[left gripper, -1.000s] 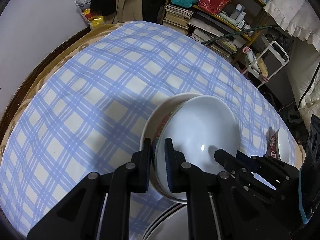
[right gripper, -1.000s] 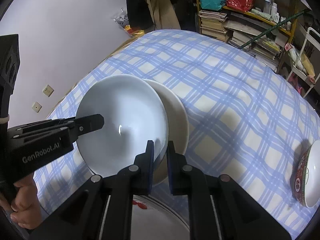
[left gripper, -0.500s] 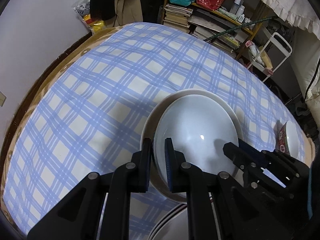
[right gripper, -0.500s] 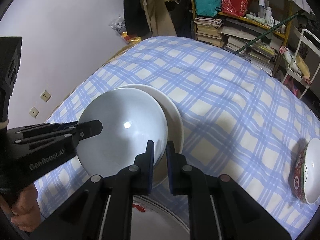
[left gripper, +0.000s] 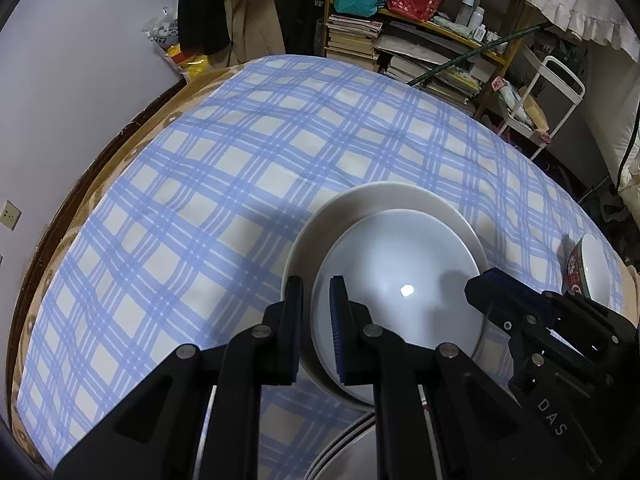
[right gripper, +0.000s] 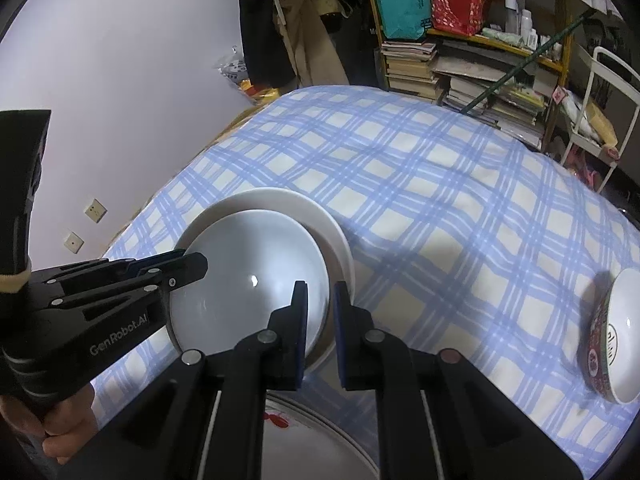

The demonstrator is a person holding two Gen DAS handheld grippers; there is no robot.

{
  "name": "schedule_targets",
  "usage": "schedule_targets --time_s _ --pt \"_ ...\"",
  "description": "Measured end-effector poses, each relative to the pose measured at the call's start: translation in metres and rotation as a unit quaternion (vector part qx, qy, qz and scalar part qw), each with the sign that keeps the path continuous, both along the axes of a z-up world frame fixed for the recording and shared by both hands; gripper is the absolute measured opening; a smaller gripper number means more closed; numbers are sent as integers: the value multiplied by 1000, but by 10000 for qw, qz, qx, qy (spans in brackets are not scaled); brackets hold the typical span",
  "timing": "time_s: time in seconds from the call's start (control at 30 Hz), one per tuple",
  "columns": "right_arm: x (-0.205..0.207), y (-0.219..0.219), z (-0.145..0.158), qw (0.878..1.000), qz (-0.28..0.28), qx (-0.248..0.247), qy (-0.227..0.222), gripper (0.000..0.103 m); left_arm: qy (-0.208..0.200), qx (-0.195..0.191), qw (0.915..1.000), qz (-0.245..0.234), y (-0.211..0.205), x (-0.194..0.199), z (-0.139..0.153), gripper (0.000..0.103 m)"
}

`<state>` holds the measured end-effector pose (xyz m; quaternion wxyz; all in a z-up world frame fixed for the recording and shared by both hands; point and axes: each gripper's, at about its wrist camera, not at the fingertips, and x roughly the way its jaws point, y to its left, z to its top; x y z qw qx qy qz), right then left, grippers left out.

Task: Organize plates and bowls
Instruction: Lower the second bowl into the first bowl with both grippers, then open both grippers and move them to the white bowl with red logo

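- The left gripper (left gripper: 316, 330) has its black fingers (left gripper: 291, 328) nearly closed on the near-left rim of a shallow, pale blue-white ceramic bowl (left gripper: 400, 292); one finger sits outside the rim, the blue-padded one inside.
- The right gripper (right gripper: 320, 334) has its fingers (right gripper: 298, 330) nearly closed on the opposite rim of that same bowl, so both grippers hold it at once.
- The bowl sits inside a wider cream-white round plate (left gripper: 384, 200), whose rim shows as a crescent beyond the fingertips; whether bowl and plate touch cannot be told.
- Under both is a bench covered in a blue-and-cream checked cloth (left gripper: 224, 184).
- Below the fingers, another round white dish with a dark line near its edge (right gripper: 320, 440) is mostly hidden by the gripper and cut off by the frame; a small red mark shows on it.
- Far right of the right fingers, well apart, a bowl with a red patterned outside and white inside (right gripper: 618, 340) lies tilted; its pattern is too blurred to read.
- A hand (right gripper: 60, 428) grips the left handle, partly cut off.
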<state>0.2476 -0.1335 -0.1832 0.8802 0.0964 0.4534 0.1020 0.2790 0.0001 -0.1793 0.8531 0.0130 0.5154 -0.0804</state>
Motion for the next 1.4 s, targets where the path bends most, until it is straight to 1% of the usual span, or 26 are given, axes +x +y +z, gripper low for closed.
schedule_targets --time_s 0.1,0.13,0.23,0.3,0.4,0.47,0.53,0.57,0.6,0.63,0.67,0.7,0.73,0.77,0.8,0.83,0.87,0.9,0.93,0.97,1.03,1.07,1.13,1.27,1.33,1.4 --pt "0 0 1 10000 -45 40 47 14 -72 23 10000 -12 0 -1 4 14" --pt "-1 -1 2 10000 -53 51 57 14 -56 24 10000 -6 -1 -2 5 17" --pt "-4 -5 7 9999 -87 78 75 14 -27 -131 9999 -2 -1 -3 14 18" --pt "-7 -11 11 9998 -136 110 49 14 -99 -104 9999 -17 -3 -7 20 19" --pt "-9 -23 19 9994 -271 212 55 15 -105 -25 9999 -17 -6 -13 26 25" --pt "-10 -35 24 9981 -383 453 147 17 27 -62 10000 -19 -9 -17 27 30" --pt "-12 -47 31 9966 -503 608 230 26 14 114 9999 -80 -15 -22 31 32" --pt "-14 -53 35 9964 -580 591 198 28 -63 245 9996 -97 -19 -25 34 33" --pt "-17 -58 40 9963 -634 564 149 33 -120 300 9994 -99 -22 -26 38 39" --pt "-20 -64 45 9963 -669 523 104 40 -172 307 9993 -101 -25 -27 43 44" --pt "-22 -69 49 9966 -686 460 72 45 -240 274 9993 -104 -29 -29 48 46" --pt "-24 -75 53 9968 -706 377 52 52 -289 258 9992 -108 -33 -30 53 48" --pt "-28 -81 58 9969 -755 227 32 57 -317 247 9991 -113 -37 -30 56 51" --pt "-30 -87 62 9968 -797 92 17 58 -353 233 9990 -130 -43 -30 61 52" --pt "-33 -93 66 9964 -848 -36 2 63 -376 241 9989 -155 -49 -30 64 56" --pt "-36 -99 70 9956 -924 -139 -8 69 -392 254 9987 -185 -57 -31 68 67" --pt "-38 -106 73 9948 -1002 -204 -14 73 -402 266 9986 -211 -64 -30 71 74" --pt "-41 -114 77 9937 -1091 -244 -31 81 -432 272 9984 -232 -71 -31 74 81" --pt "-45 -123 81 9924 -1202 -267 -64 87 -483 262 9982 -245 -76 -32 77 81" --pt "-49 -132 85 9912 -1294 -265 -126 89 -564 263 9977 -268 -84 -33 82 81" --pt "-56 -149 91 9887 -1449 -322 -221 99 -696 279 9967 -327 -98 -36 89 81" --pt "-60 -158 93 9864 -1567 -417 -252 102 -733 256 9963 -358 -103 -37 91 81" --pt "-69 -175 92 9812 -1833 -540 -266 103 -762 138 9959 -470 -117 -39 95 82" --pt "-85 -212 82 9752 -2194 -273 -137 103 -796 -95 9942 -715 -145 -42 95 82" --pt "-92 -226 74 9724 -2320 -229 -115 103 -833 -87 9933 -796 -159 -45 92 82" --pt "-98 -240 63 9694 -2448 -196 18 103 -811 -20 9927 -892 -177 -48 85 82"
